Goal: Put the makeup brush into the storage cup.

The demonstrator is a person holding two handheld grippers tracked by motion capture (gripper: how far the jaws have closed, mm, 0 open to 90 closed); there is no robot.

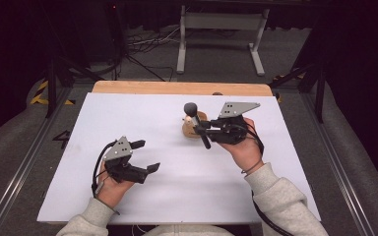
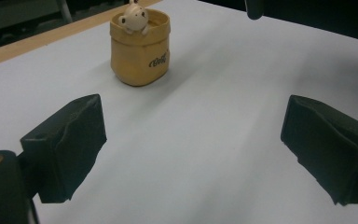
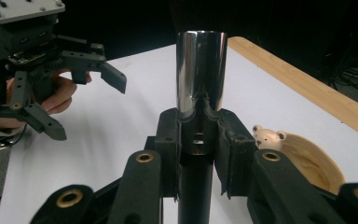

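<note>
On our left, the left gripper (image 1: 144, 156) hangs just above the white table (image 1: 128, 196) with its jaws spread wide and nothing between them; from its own view it faces the tan pot (image 2: 141, 47) with the little bear figure (image 2: 134, 17) on its rim, well apart from it. So far we judge this hand idle, waiting to help. Moving right, the pot (image 1: 193, 129) stands upright near the table's middle, and our right gripper (image 1: 200, 127) sits just beside it, clenched on the makeup brush (image 1: 197, 123). The pads (image 3: 233, 154) press the brush at the foot of its shiny metal ferrule (image 3: 200, 74), dark bristles up. We reckon the pickup is done; setting the brush into the pot is what remains.
</note>
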